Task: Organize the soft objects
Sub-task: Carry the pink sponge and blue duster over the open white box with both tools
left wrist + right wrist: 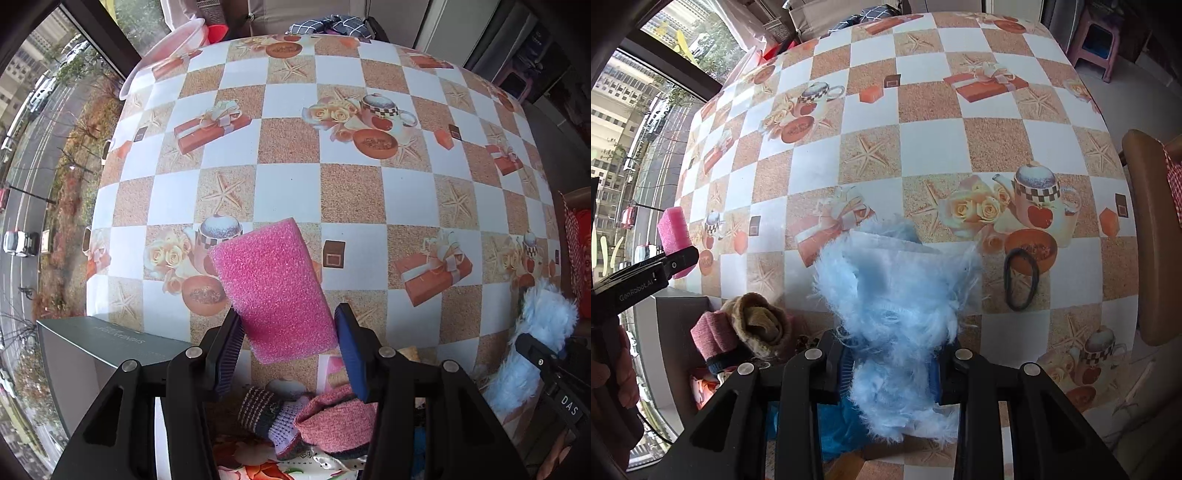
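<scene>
- Between the left claw's pads sits the pink sponge, pinched at its near end, far end jutting forward over the bench
- Grip lightly so that the foam isn't crushed
- Right claw is closed on a blue fluffy cloth: shaggy, limp, spilling forward
- Below and behind the left claw lie rolled socks

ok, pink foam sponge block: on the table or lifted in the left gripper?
Lifted. The pink foam sponge block sits pinched in the left gripper, its far end tilted up above the checkered tablecloth.
</scene>
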Demonstrator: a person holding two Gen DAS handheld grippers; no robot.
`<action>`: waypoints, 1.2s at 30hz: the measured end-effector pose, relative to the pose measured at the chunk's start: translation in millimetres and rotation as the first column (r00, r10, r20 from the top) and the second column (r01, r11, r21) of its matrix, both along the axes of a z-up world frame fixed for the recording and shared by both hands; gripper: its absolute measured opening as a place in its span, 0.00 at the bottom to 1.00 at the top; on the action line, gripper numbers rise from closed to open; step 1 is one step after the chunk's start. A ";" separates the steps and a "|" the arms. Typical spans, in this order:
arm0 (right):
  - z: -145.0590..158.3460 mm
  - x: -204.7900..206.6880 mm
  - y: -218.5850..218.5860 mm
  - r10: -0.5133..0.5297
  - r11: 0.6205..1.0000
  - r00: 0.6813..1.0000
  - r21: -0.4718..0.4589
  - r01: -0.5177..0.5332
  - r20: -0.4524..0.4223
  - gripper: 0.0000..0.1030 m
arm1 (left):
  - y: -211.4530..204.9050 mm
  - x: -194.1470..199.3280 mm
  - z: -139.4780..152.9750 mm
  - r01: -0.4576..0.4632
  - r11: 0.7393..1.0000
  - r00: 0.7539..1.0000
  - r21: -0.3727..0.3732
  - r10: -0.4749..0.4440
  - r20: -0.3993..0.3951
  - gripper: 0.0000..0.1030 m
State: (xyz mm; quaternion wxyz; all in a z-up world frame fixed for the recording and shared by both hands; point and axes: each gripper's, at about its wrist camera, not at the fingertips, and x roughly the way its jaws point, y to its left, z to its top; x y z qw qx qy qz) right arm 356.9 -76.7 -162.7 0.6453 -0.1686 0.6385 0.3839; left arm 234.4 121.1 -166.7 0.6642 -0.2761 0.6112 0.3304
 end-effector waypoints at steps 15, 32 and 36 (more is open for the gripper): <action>56.5 -31.1 15.9 0.054 0.992 0.998 0.114 -0.057 0.030 0.33 | -37.4 -67.2 58.1 0.044 0.996 0.996 0.074 -0.050 0.077 0.52; 107.8 -143.6 38.5 0.203 0.962 0.979 0.184 -0.201 0.004 0.33 | -89.5 -161.0 81.9 0.063 0.996 0.989 0.059 -0.071 0.133 0.52; 109.8 -171.5 33.3 0.236 0.958 0.972 0.171 -0.231 -0.011 0.33 | -100.3 -185.2 82.9 0.067 0.997 0.988 0.049 -0.073 0.136 0.52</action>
